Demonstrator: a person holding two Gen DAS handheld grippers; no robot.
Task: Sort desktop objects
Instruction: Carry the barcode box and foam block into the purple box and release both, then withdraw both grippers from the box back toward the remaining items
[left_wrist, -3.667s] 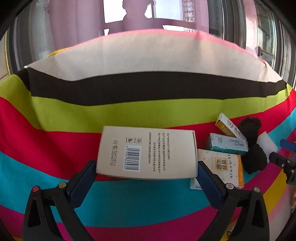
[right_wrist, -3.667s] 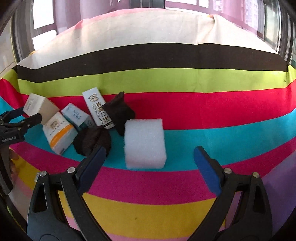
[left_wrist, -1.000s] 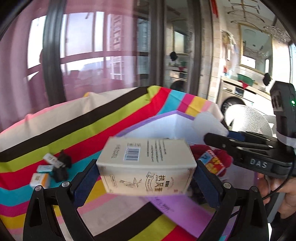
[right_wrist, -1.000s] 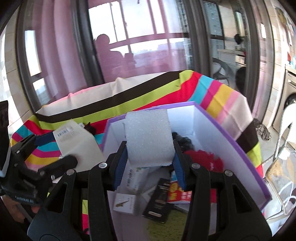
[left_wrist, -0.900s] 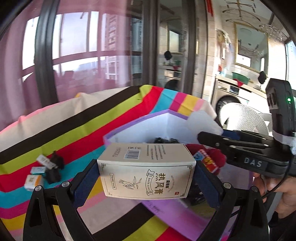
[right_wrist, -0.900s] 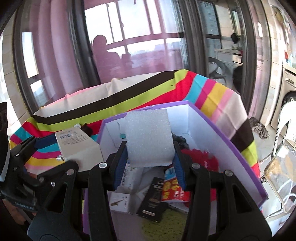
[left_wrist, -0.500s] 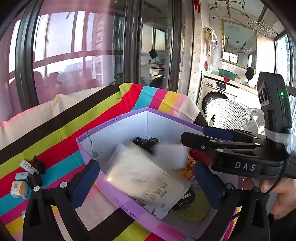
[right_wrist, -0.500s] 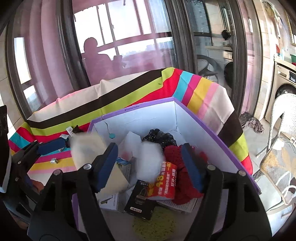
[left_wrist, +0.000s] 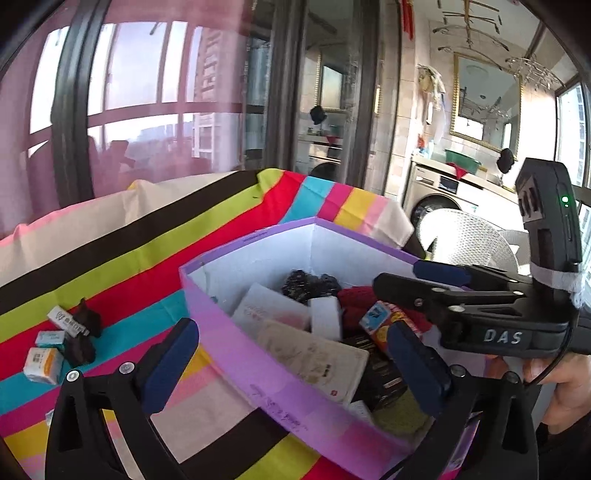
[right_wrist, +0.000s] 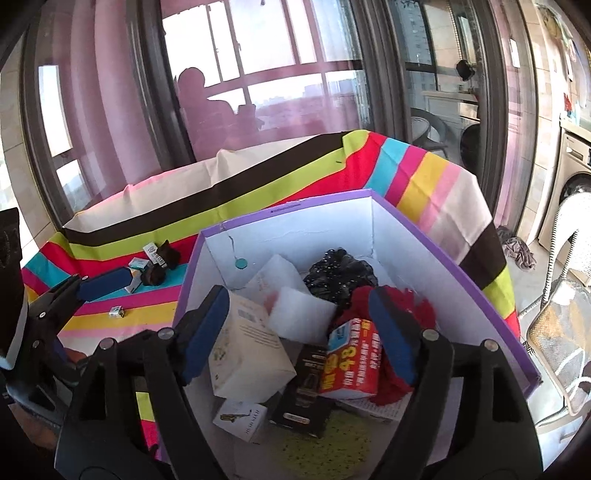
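Two grippers, left gripper (left_wrist: 291, 360) and right gripper (right_wrist: 303, 326), hang spread and empty over our purple box (right_wrist: 461, 273). Inside: beige carton (right_wrist: 247, 350), white foam block (right_wrist: 299, 314). Outstanding, we judge: small boxes (left_wrist: 42, 363) and black lumps (left_wrist: 79, 349) near the tablecloth's (left_wrist: 129, 258) left edge.

I'm working in a home, in a room that opens onto a glazed balcony and laundry corner. Ahead of my tools, a table under a striped tablecloth (right_wrist: 280, 181) stands before tall dark-framed windows (right_wrist: 266, 66) hung with sheer pink curtains (right_wrist: 110, 103). Off to the right I see a front-loading washing machine (left_wrist: 439, 203), a gold-framed mirror (left_wrist: 484, 99) on a tiled wall, a ceiling drying rack (left_wrist: 476, 26) and a white wicker chair (left_wrist: 465, 236).
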